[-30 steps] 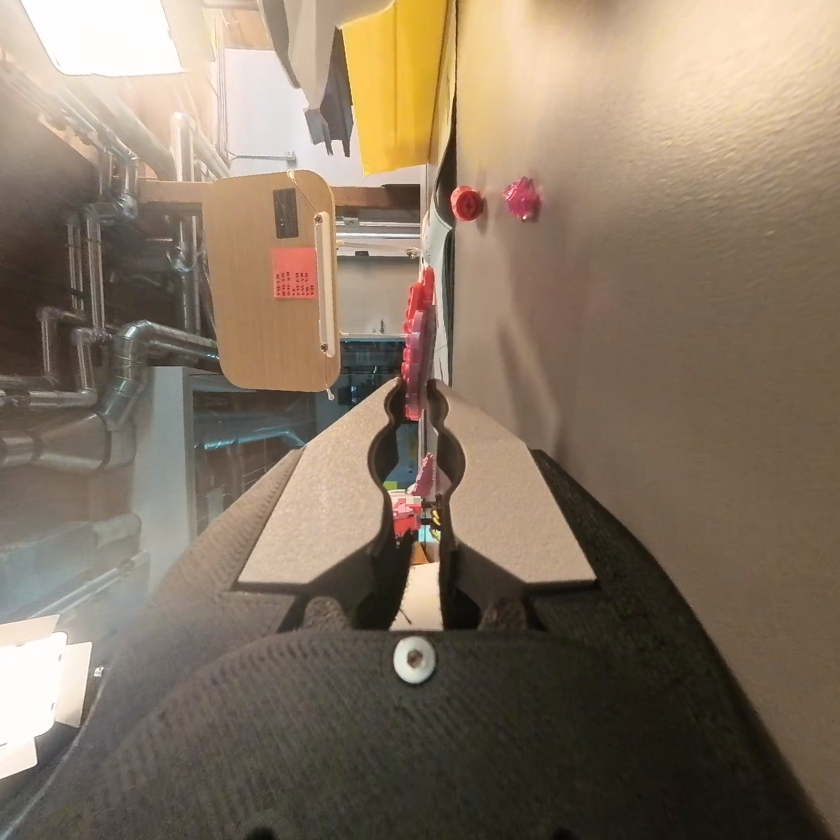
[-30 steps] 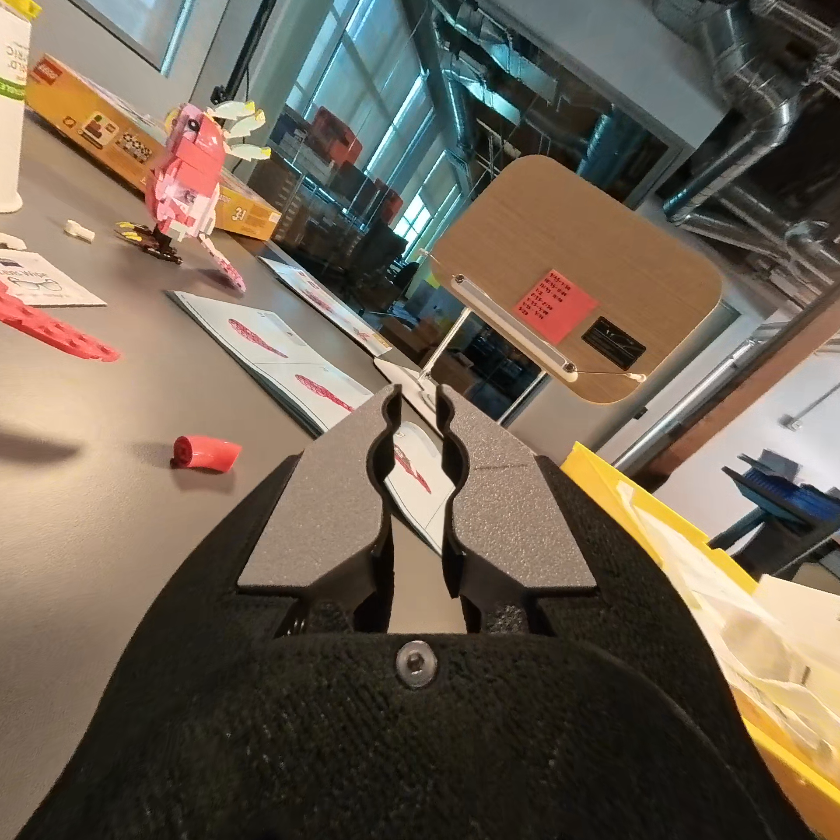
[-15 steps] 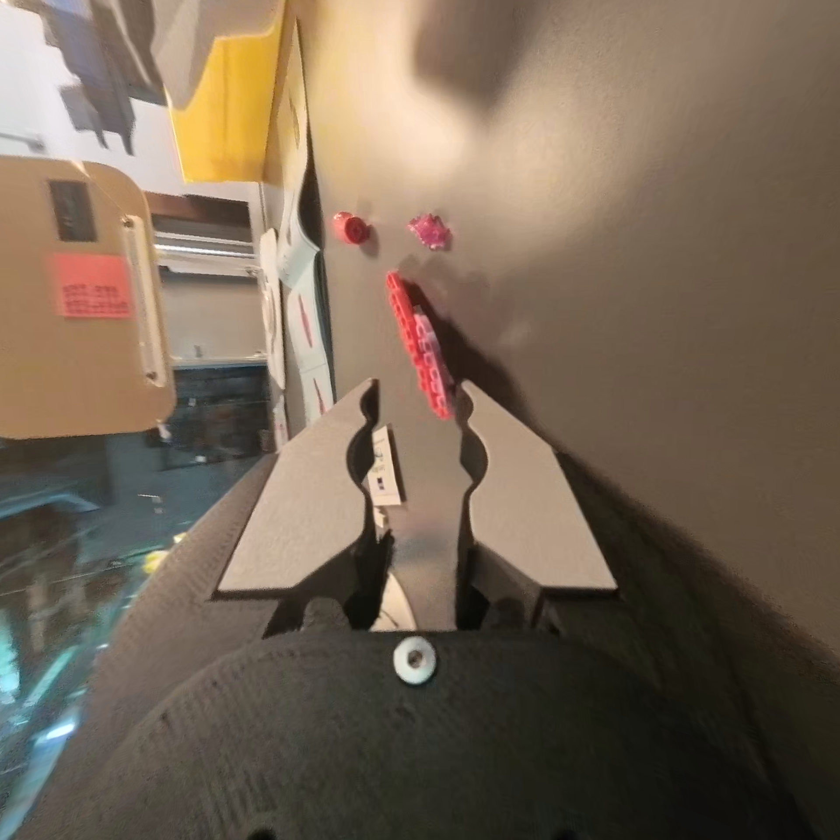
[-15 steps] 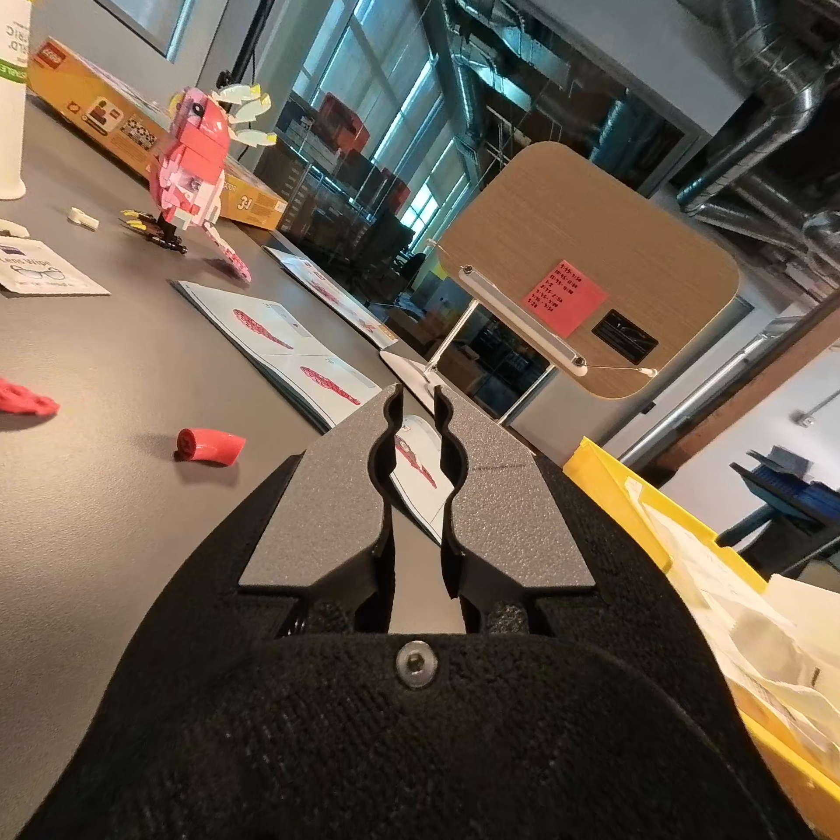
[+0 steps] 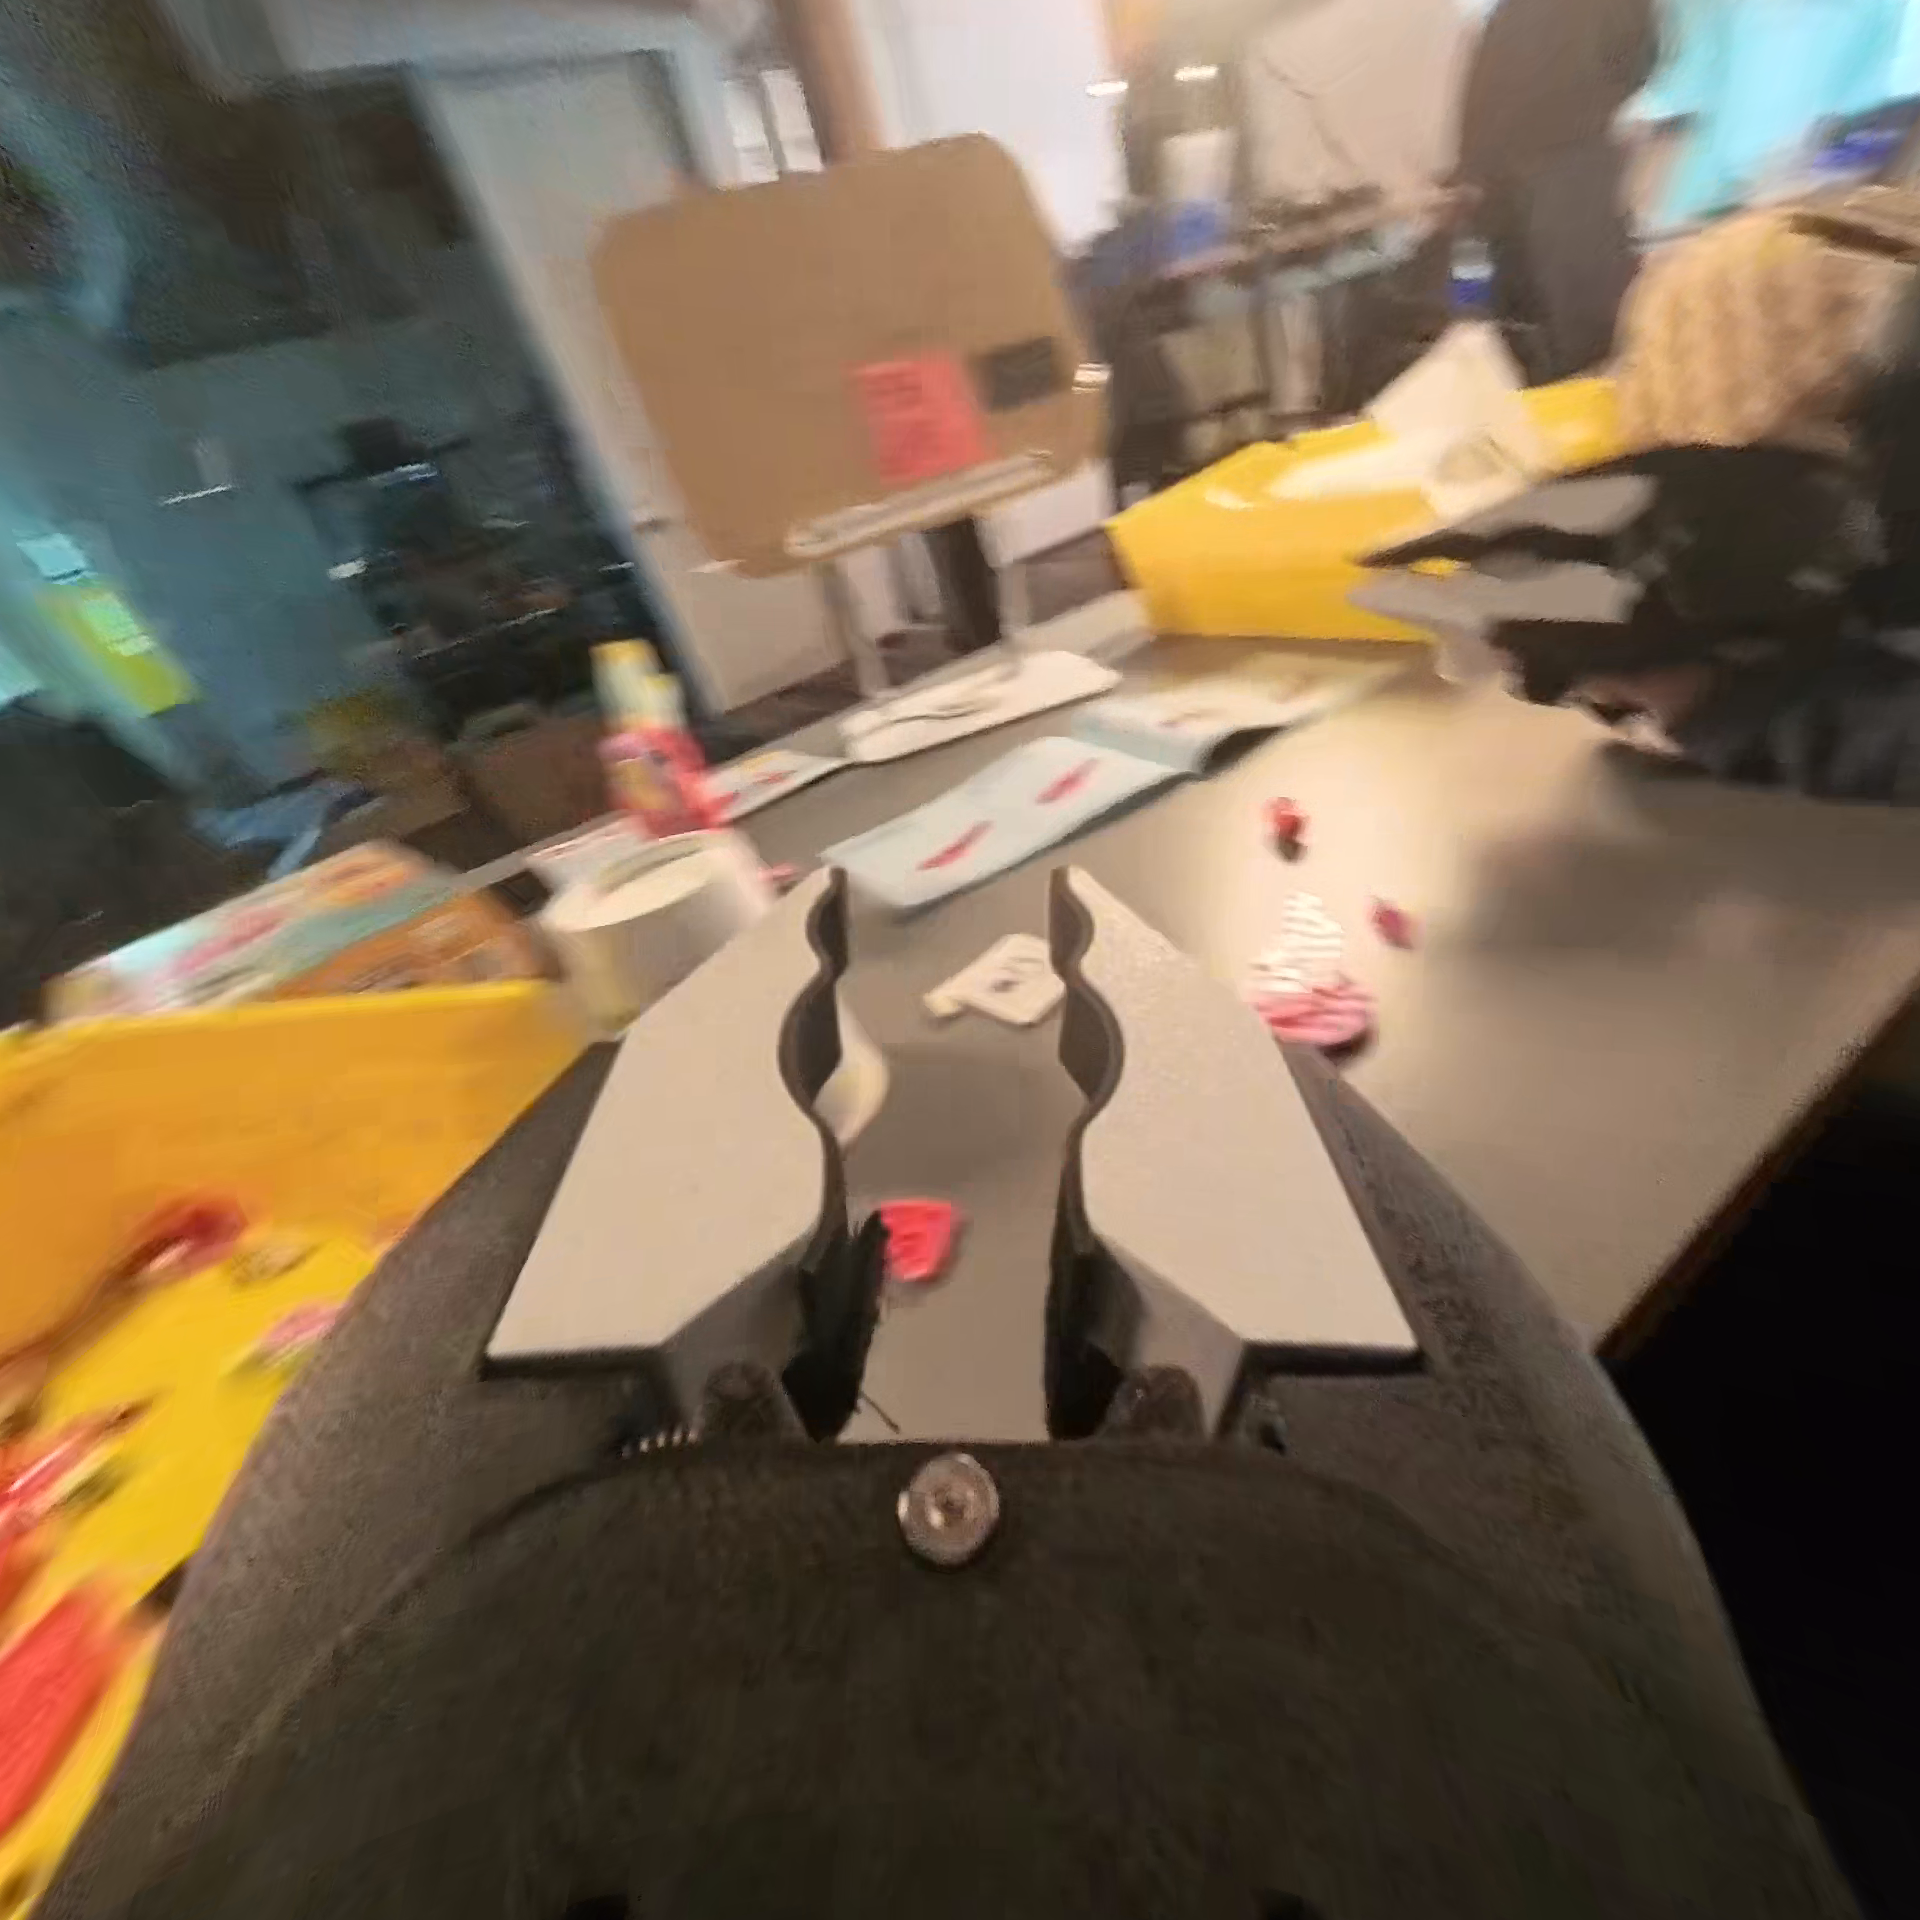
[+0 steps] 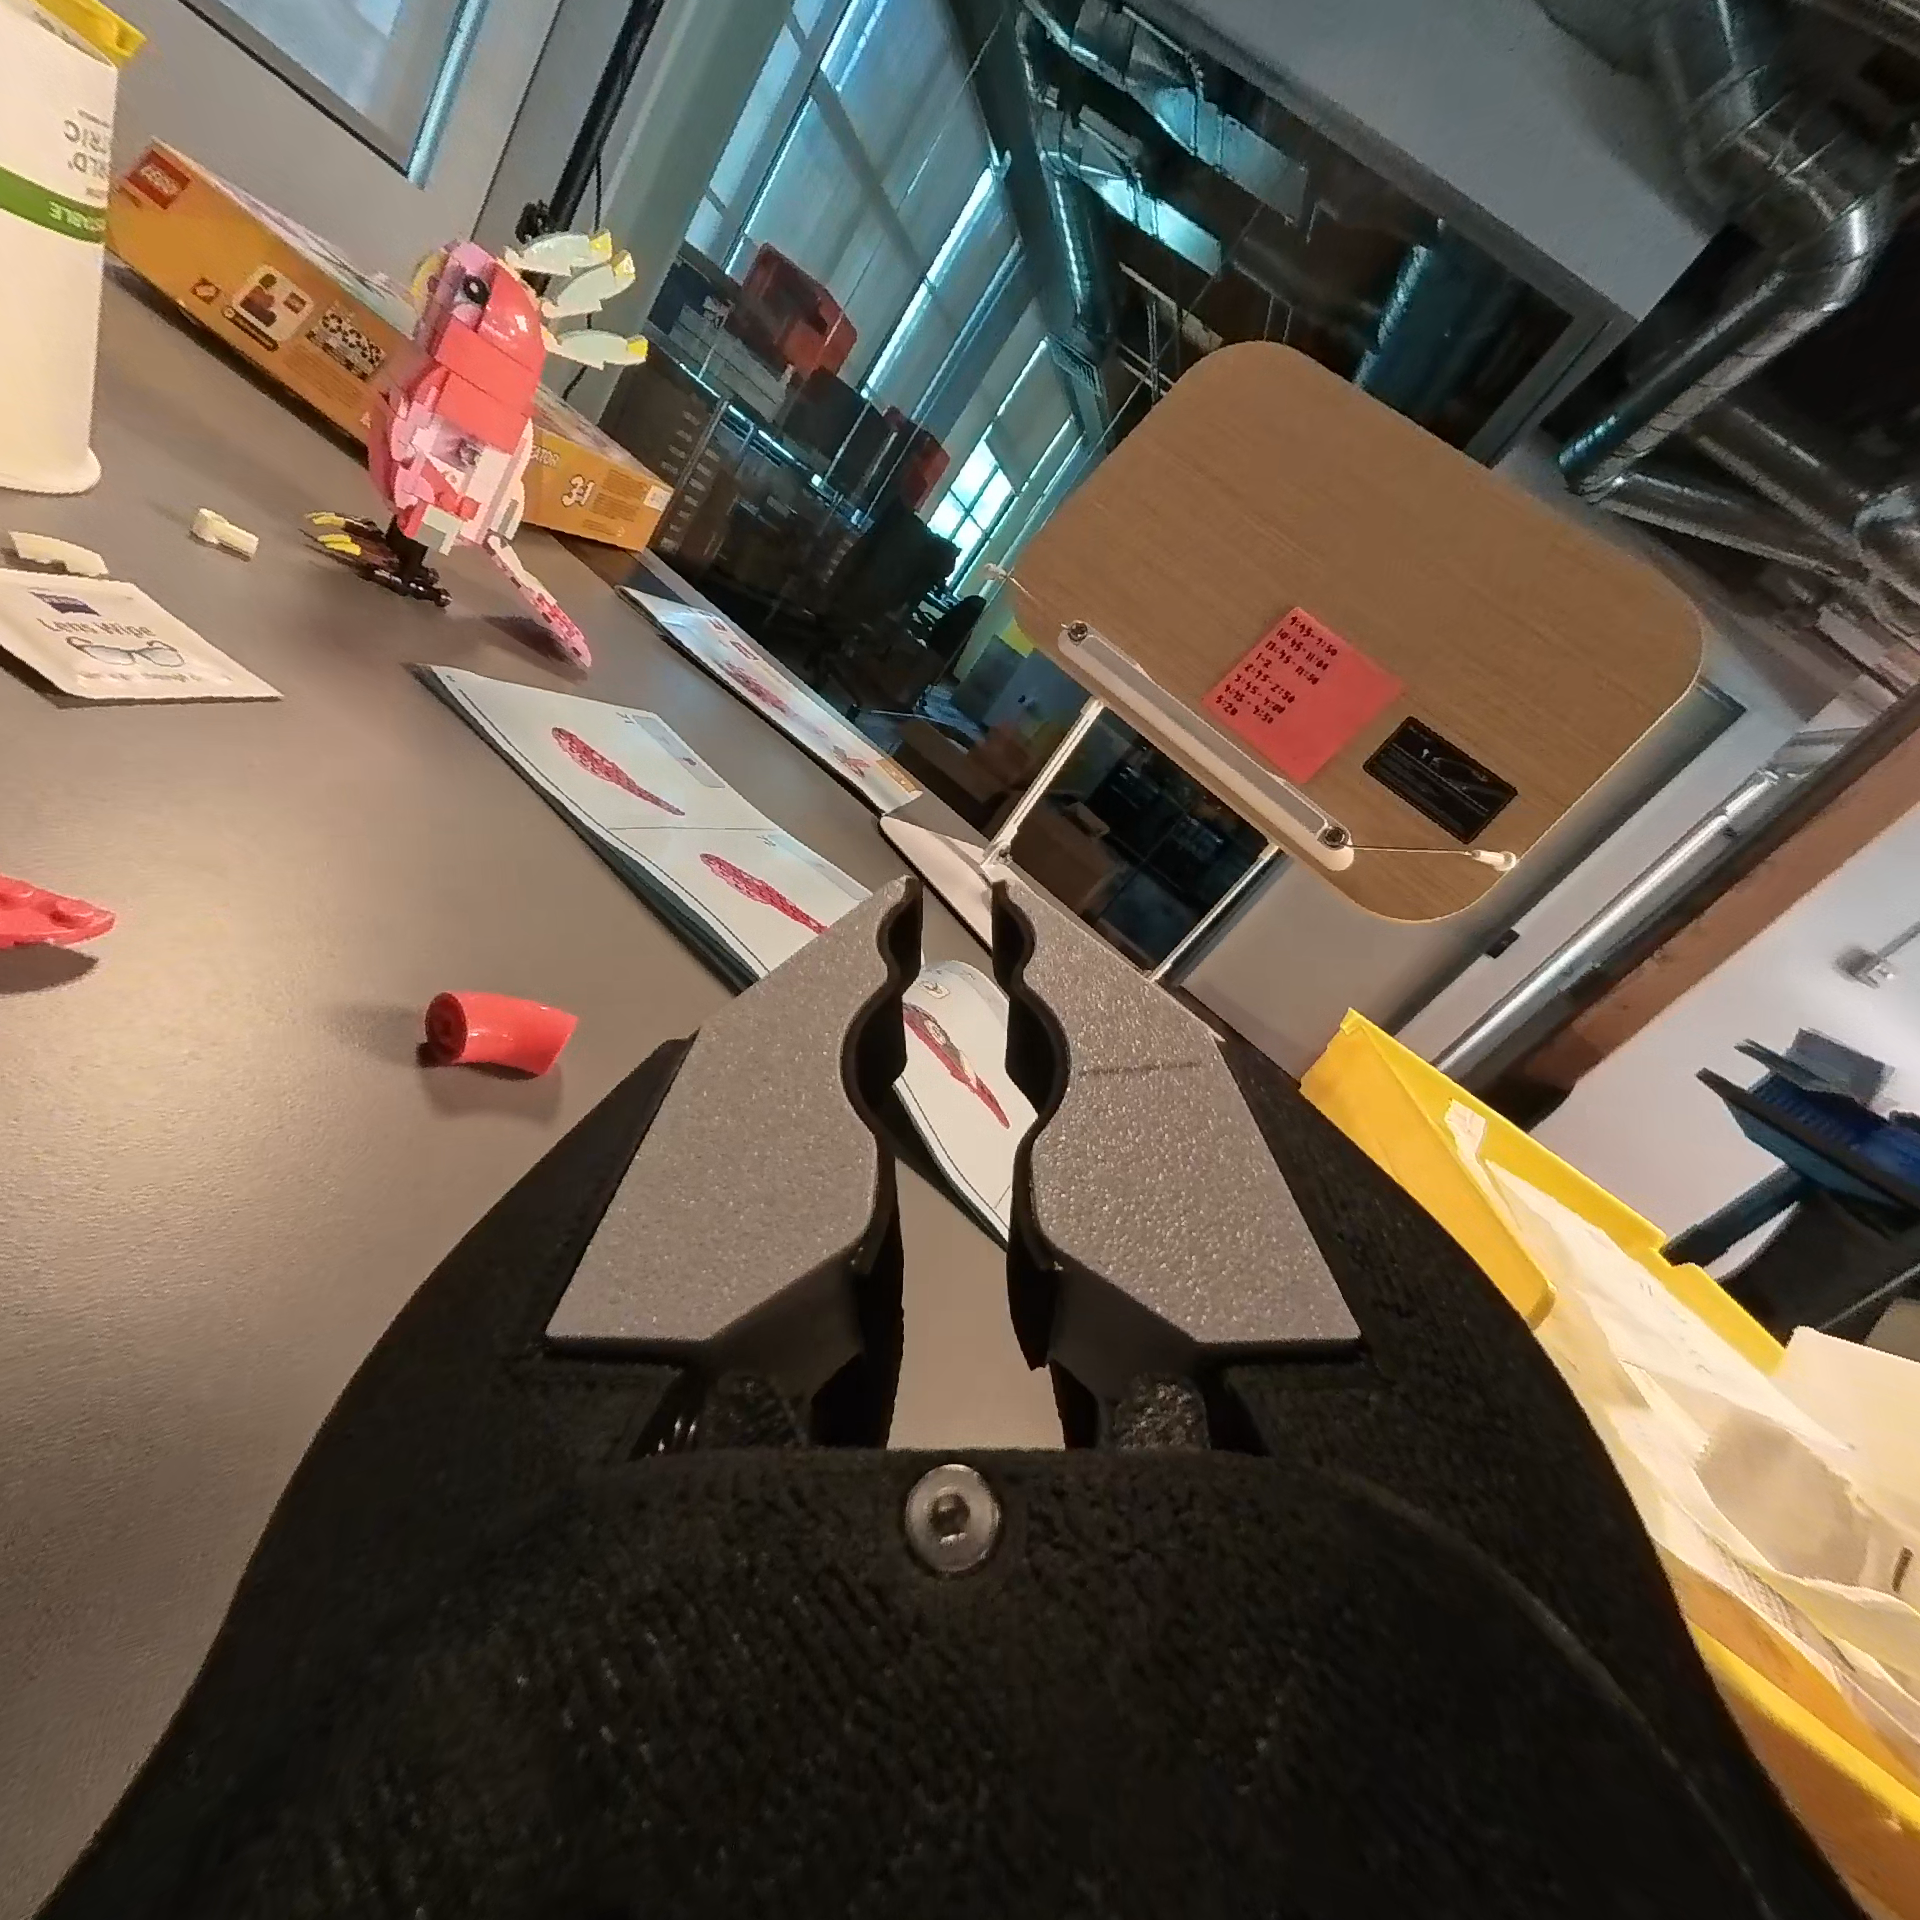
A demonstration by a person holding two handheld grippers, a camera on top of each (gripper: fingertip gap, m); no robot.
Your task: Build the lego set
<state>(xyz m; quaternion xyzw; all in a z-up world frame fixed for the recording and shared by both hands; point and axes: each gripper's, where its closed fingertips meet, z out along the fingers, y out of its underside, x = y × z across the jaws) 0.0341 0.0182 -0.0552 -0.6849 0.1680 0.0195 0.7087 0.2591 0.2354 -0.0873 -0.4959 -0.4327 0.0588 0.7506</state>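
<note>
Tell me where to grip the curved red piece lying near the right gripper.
Probably across the middle of the curved red piece, coming down from above with fingers on its two long sides. It lies flat on the table, and its round end looks bulkier than the tapered one.

Writing on six things, all ahead of the right gripper [image 6: 956, 899]; wording not copied.
Beyond the jaws, up right: wooden board [image 6: 1455, 582] carrying a red sticky note [image 6: 1299, 691] with handwritten lines, black printed plate [image 6: 1439, 779] just beside it. Far left of the jaws: white sachet [image 6: 114, 649], printed, with a spectacles drawing; white canister [image 6: 47, 208] with a green lettered band; orange box [image 6: 343, 312] with a logo and numerals. Just ahead, left: open booklet [image 6: 644, 790], small print. Left wrist view: too blurred, nothing legible.
</note>
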